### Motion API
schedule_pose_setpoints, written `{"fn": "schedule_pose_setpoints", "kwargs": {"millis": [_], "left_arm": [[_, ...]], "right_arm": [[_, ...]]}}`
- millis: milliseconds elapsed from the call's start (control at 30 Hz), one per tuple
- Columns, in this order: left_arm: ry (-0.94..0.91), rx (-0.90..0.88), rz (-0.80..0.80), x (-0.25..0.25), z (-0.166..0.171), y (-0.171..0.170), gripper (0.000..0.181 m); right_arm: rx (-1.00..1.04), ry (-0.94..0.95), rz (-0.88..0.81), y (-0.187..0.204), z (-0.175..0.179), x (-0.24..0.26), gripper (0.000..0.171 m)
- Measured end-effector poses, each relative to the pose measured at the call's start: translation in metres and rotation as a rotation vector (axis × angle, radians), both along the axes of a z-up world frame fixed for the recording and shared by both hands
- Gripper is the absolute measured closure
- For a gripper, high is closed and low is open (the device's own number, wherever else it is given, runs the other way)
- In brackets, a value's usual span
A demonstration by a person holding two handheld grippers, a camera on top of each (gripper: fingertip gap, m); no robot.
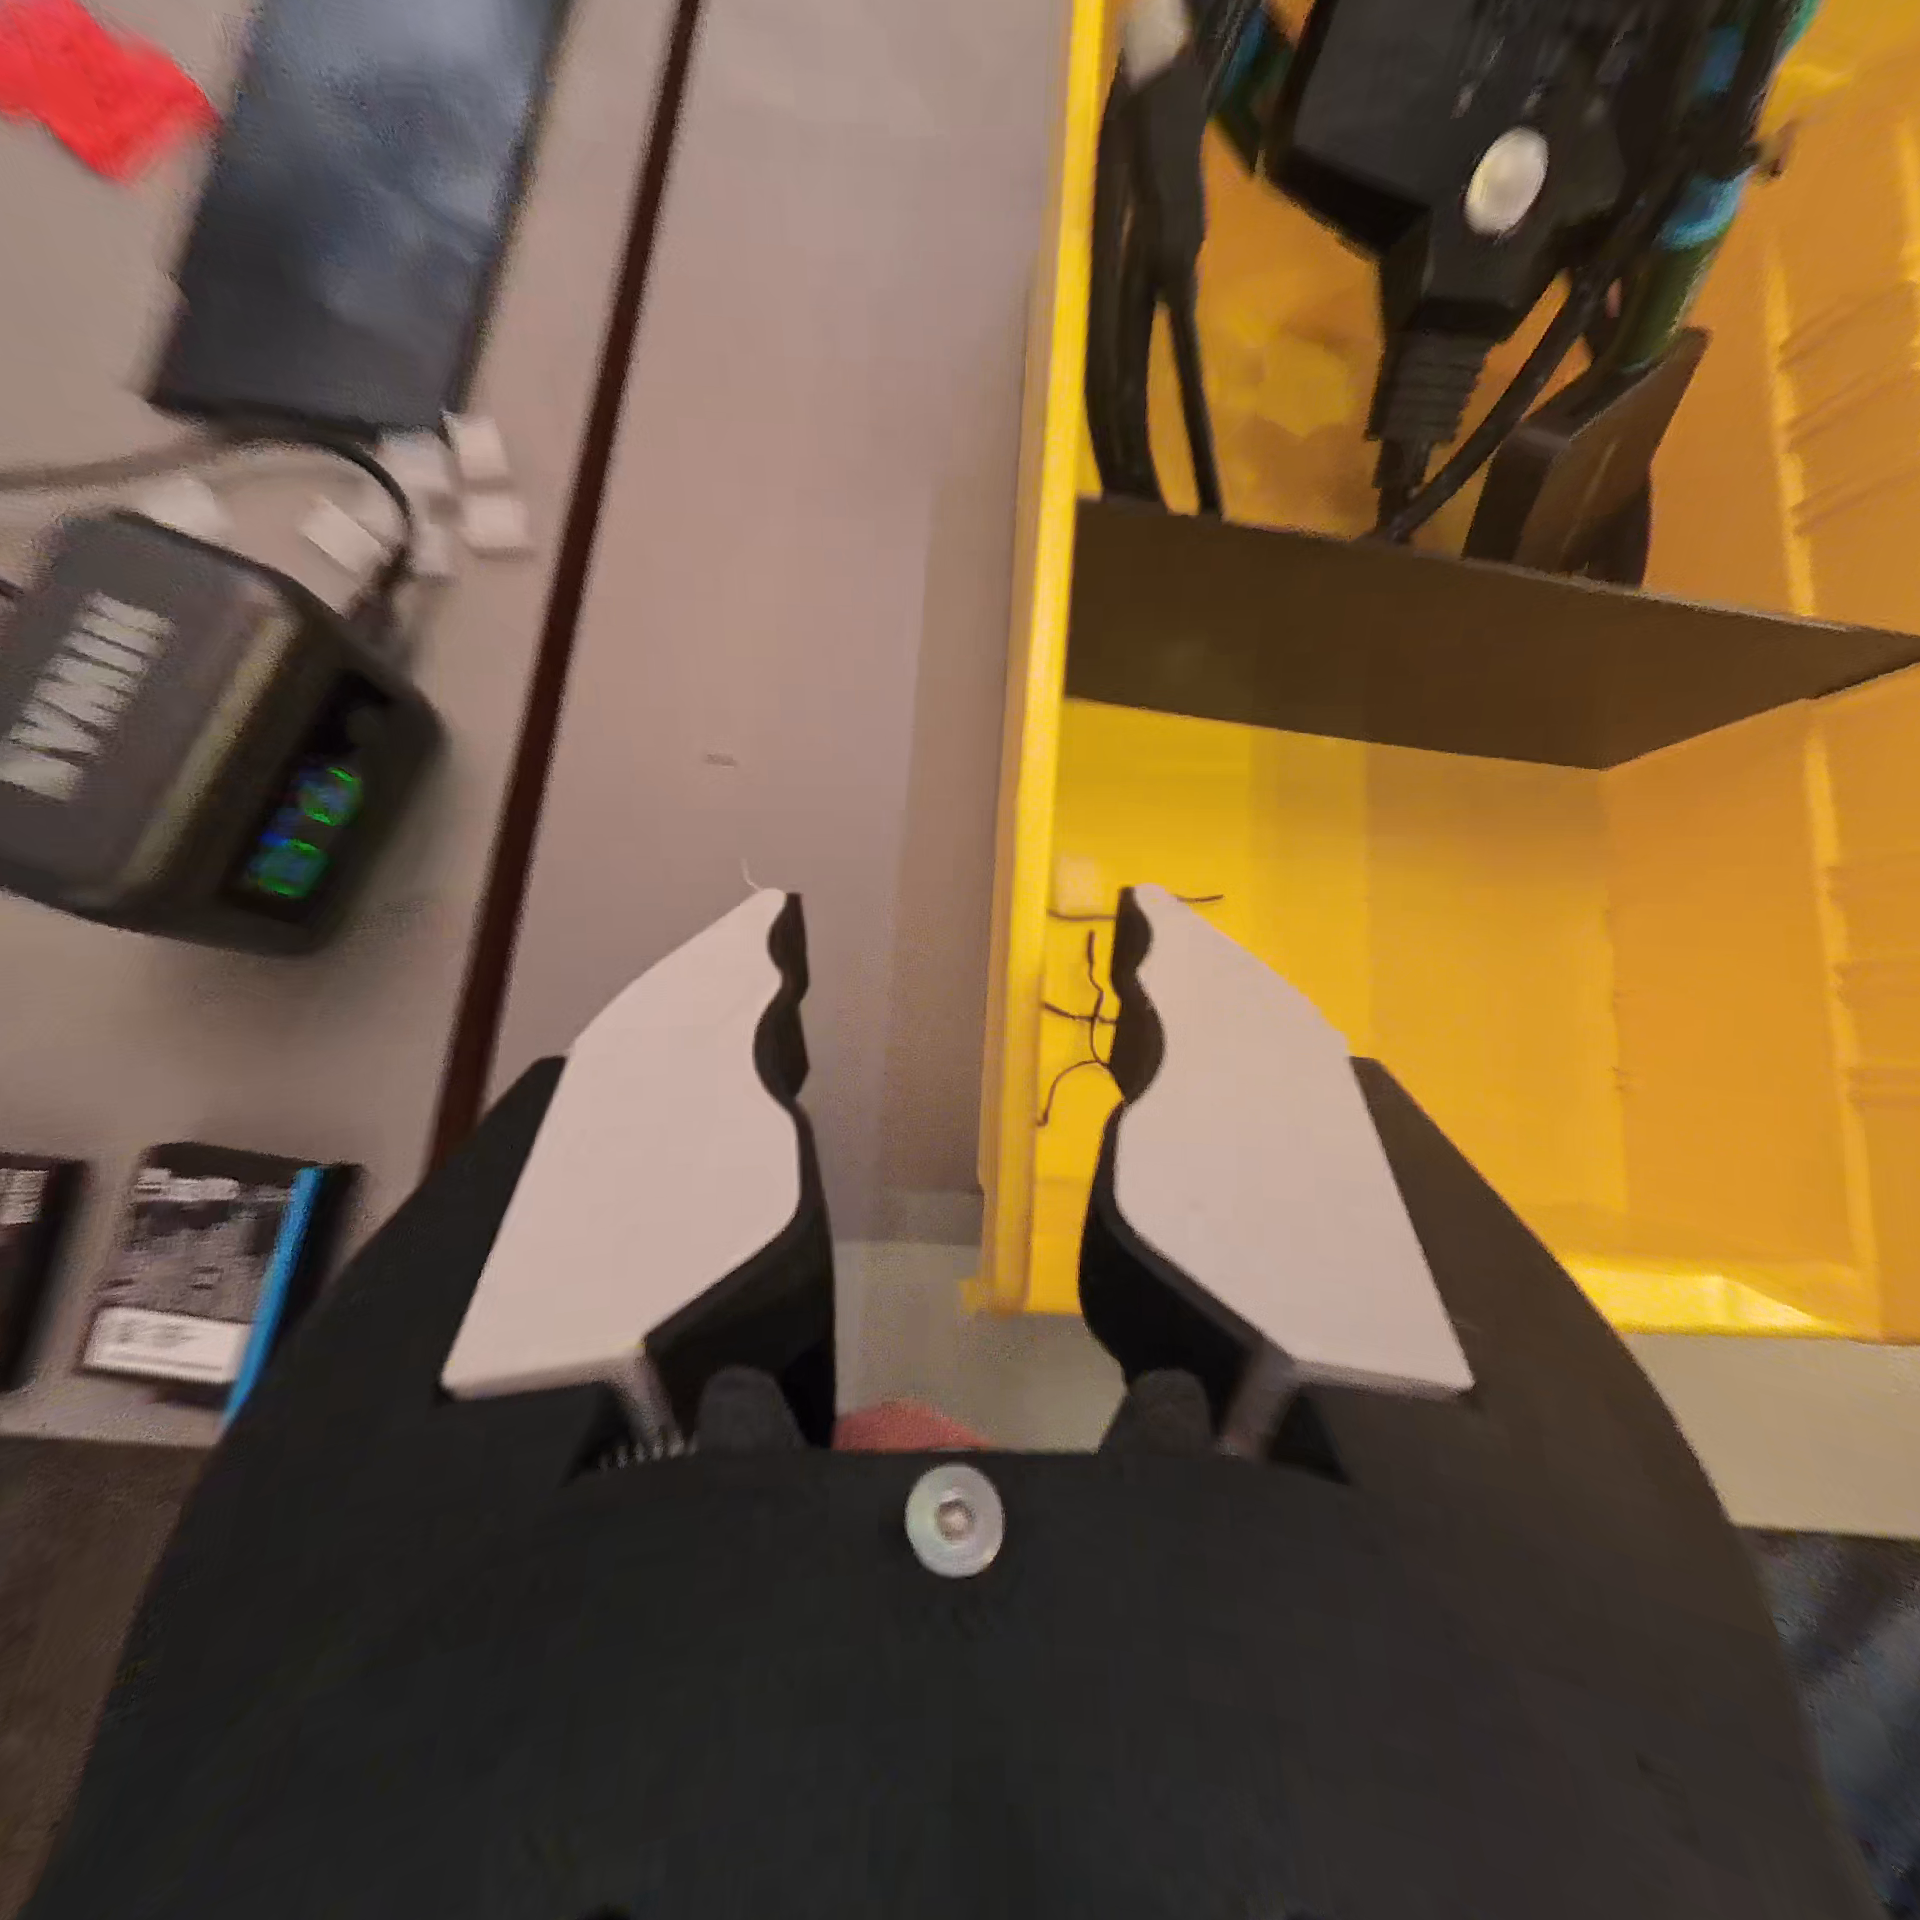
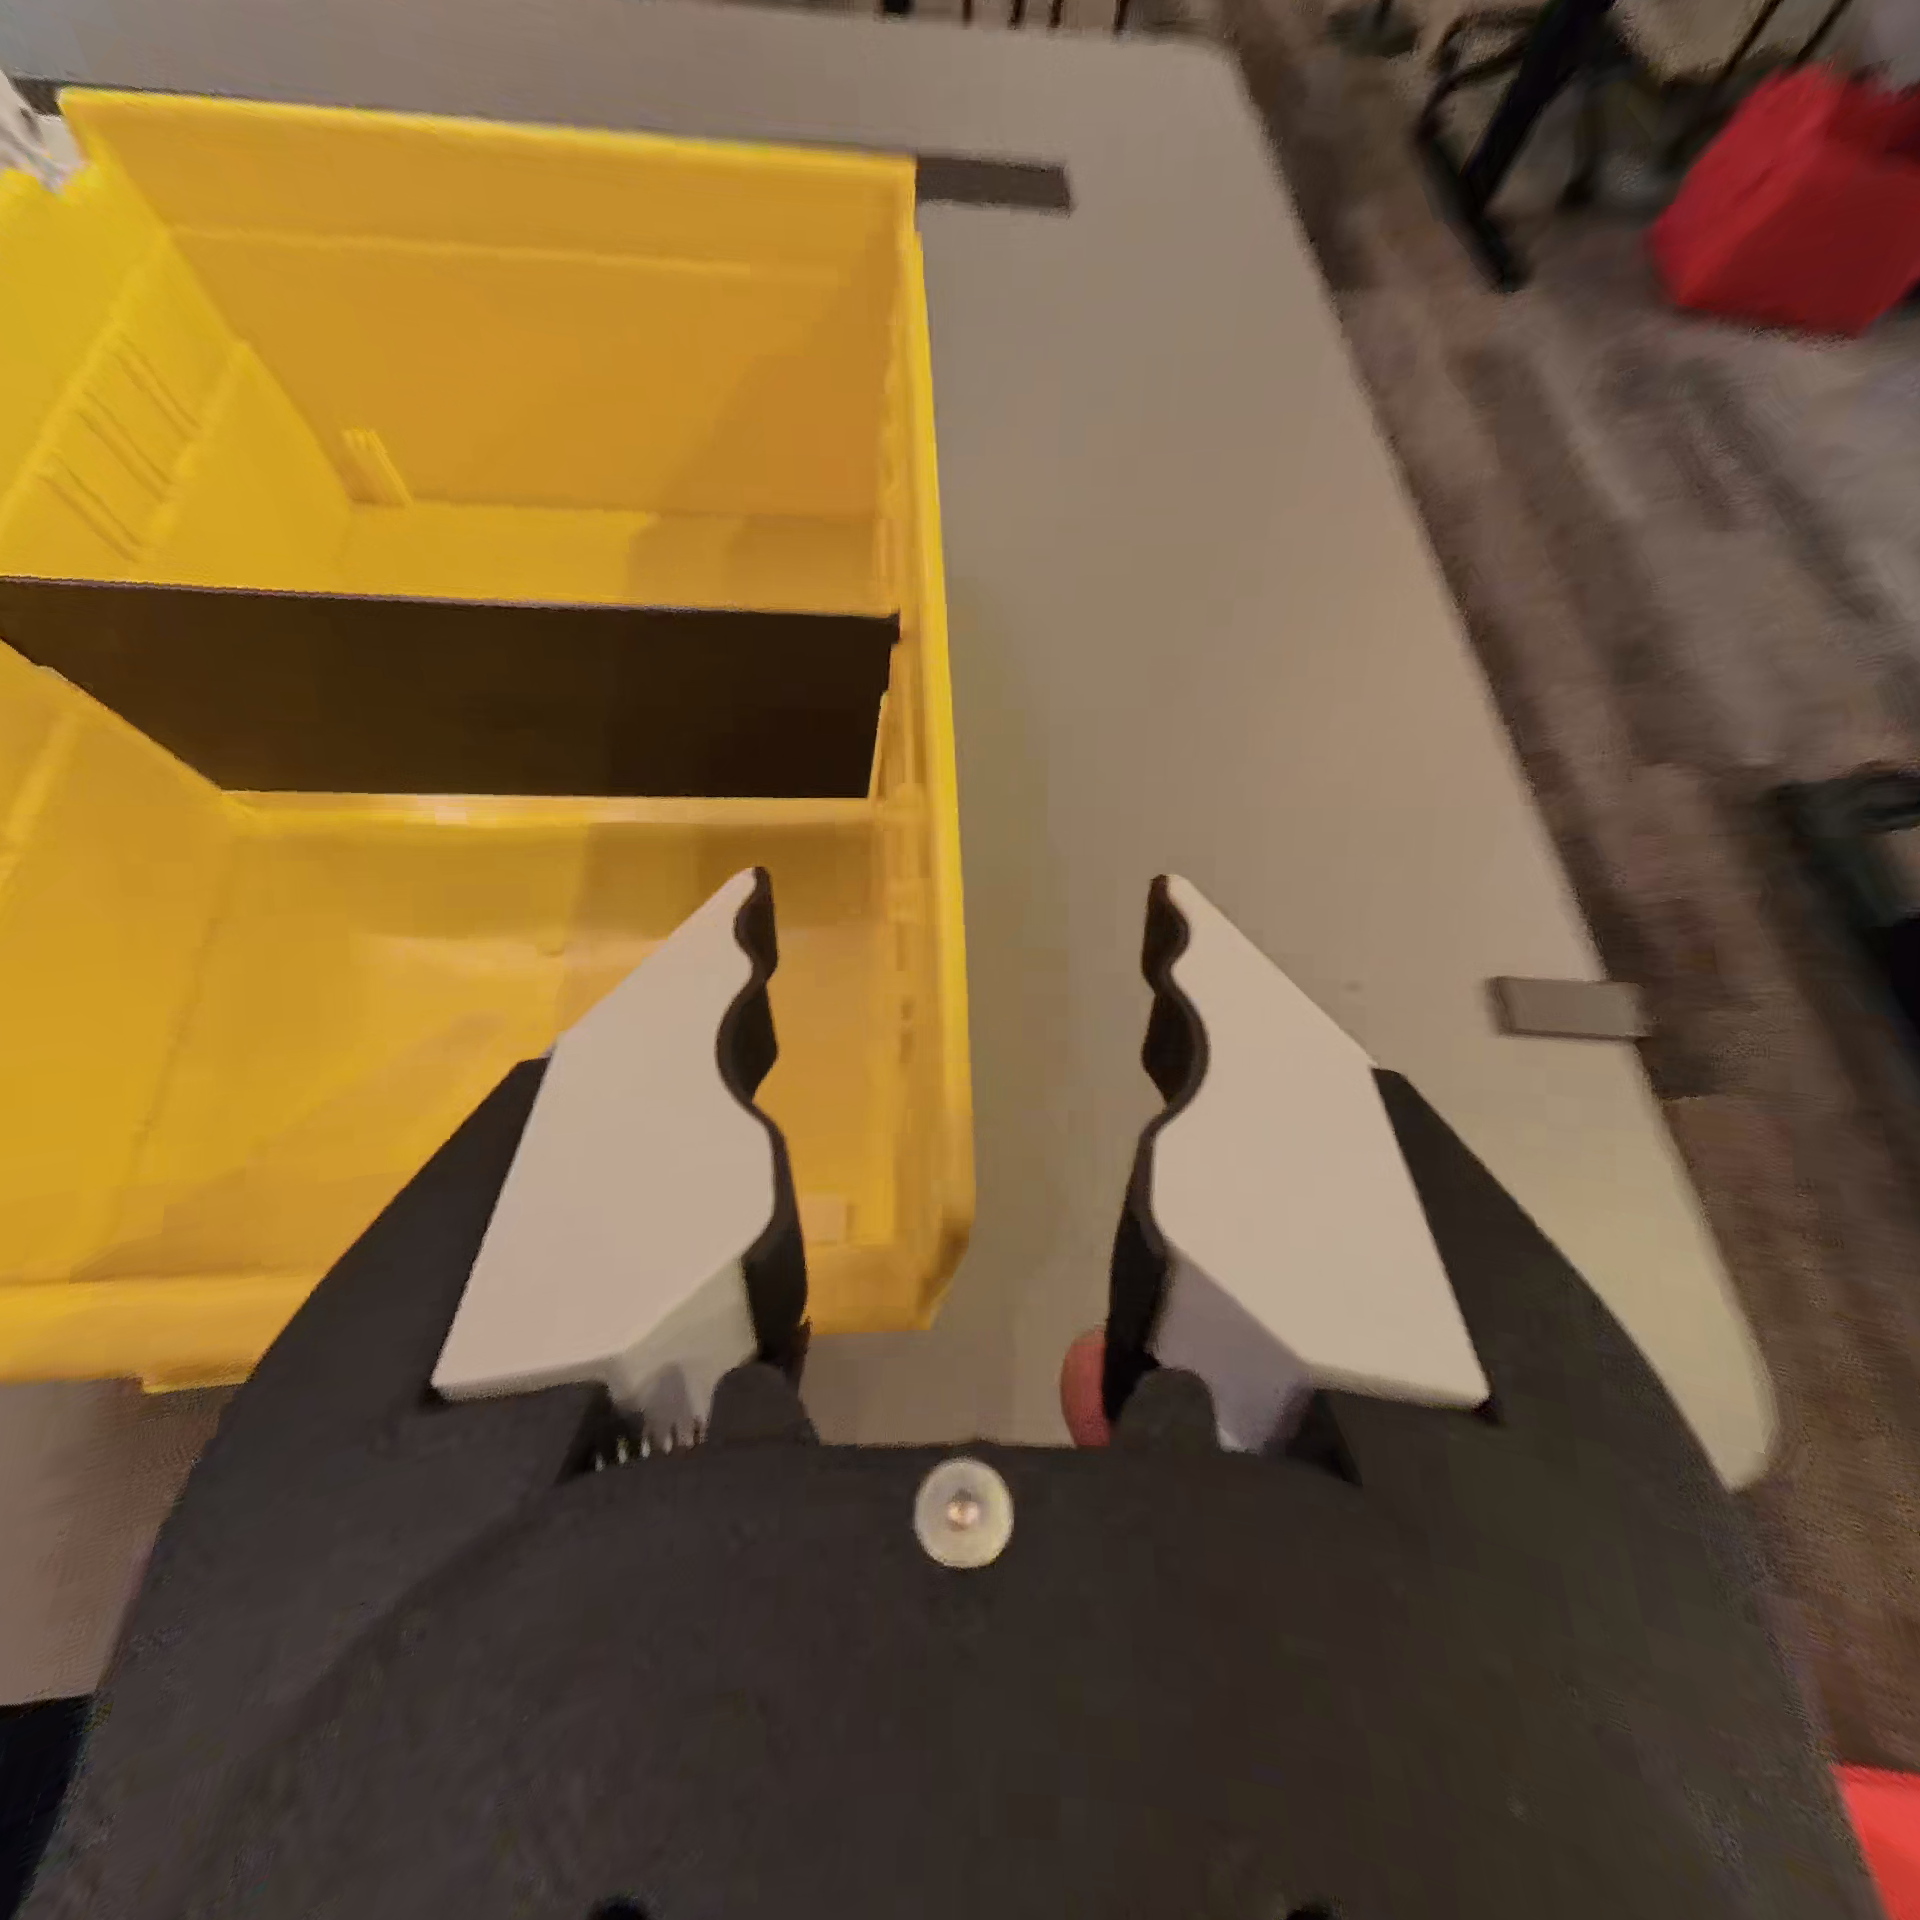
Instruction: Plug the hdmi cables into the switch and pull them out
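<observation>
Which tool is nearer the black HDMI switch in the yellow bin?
Probably left. The left tool is open at the yellow plastic bin wall, with the black HDMI switch ahead beyond the black divider. The right tool, also open, shows no switch.

Left gripper [image 1: 958, 914]: matte black body, broad and flaring toward the camera, with one silver round-head screw on the centreline. Two pale grey wedge-shaped fingers [image 1: 665, 1122] taper to points; their inner faces carry black pads with a wavy, scalloped profile. A small coil spring shows at the base of one finger.

Right gripper [image 2: 956, 894]: same build, with black body, central silver screw, pale grey fingers [image 2: 1288, 1164], black scalloped inner pads and a spring at one finger base.
</observation>
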State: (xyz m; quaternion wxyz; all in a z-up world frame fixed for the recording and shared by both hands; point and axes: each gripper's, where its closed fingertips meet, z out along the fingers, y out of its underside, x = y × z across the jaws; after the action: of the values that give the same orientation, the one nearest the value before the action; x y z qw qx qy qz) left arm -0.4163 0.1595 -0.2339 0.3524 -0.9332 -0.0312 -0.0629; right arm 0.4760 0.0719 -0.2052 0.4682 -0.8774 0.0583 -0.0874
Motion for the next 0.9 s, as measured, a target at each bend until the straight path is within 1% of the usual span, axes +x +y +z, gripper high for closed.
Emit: {"fn": "schedule_pose_setpoints", "kwargs": {"millis": [33, 67, 100, 167, 233, 267, 300, 367, 433, 567, 667, 767, 833, 867, 900], "left_arm": [[0.045, 0.052, 0.001, 0.0, 0.014, -0.001, 0.123], [0.102, 0.092, -0.006, 0.002, 0.027, -0.002, 0.119], [0.162, 0.117, -0.021, 0.007, 0.038, -0.003, 0.109], [0.27, 0.148, -0.062, 0.024, 0.056, -0.002, 0.09], [0.362, 0.173, -0.097, 0.044, 0.07, 0.002, 0.065], [0.386, 0.177, -0.117, 0.055, 0.074, 0.005, 0.057], [0.401, 0.188, -0.142, 0.067, 0.079, 0.007, 0.053], [0.425, 0.211, -0.196, 0.093, 0.087, 0.012, 0.05], [0.429, 0.245, -0.261, 0.125, 0.094, 0.015, 0.051], [0.424, 0.297, -0.375, 0.188, 0.101, 0.021, 0.052], [0.396, 0.316, -0.462, 0.231, 0.1, 0.023, 0.052], [0.374, 0.325, -0.541, 0.272, 0.096, 0.023, 0.053], [0.331, 0.328, -0.584, 0.299, 0.09, 0.022, 0.054], [0.322, 0.324, -0.608, 0.311, 0.084, 0.023, 0.054], [0.318, 0.319, -0.639, 0.322, 0.077, 0.024, 0.053]], "right_arm": [[0.012, -0.05, -0.001, -0.001, 0.012, -0.003, 0.1], [0.028, -0.095, 0.0, -0.002, 0.025, -0.008, 0.097], [0.049, -0.131, 0.012, 0.001, 0.037, -0.016, 0.092], [0.09, -0.156, 0.041, 0.011, 0.059, -0.041, 0.069], [0.145, -0.162, 0.103, 0.026, 0.081, -0.079, 0.048], [0.172, -0.159, 0.147, 0.035, 0.091, -0.103, 0.037], [0.189, -0.141, 0.215, 0.043, 0.099, -0.131, 0.036], [0.212, -0.097, 0.361, 0.057, 0.109, -0.189, 0.039], [0.209, -0.092, 0.499, 0.066, 0.114, -0.244, 0.044], [0.211, -0.059, 0.69, 0.075, 0.113, -0.329, 0.045], [0.195, -0.052, 0.774, 0.08, 0.105, -0.372, 0.044], [0.168, -0.027, 0.828, 0.086, 0.093, -0.403, 0.042], [0.137, -0.061, 0.824, 0.097, 0.073, -0.409, 0.042], [0.093, -0.085, 0.818, 0.103, 0.056, -0.409, 0.038], [0.047, -0.055, 0.821, 0.105, 0.04, -0.413, 0.035]]}}
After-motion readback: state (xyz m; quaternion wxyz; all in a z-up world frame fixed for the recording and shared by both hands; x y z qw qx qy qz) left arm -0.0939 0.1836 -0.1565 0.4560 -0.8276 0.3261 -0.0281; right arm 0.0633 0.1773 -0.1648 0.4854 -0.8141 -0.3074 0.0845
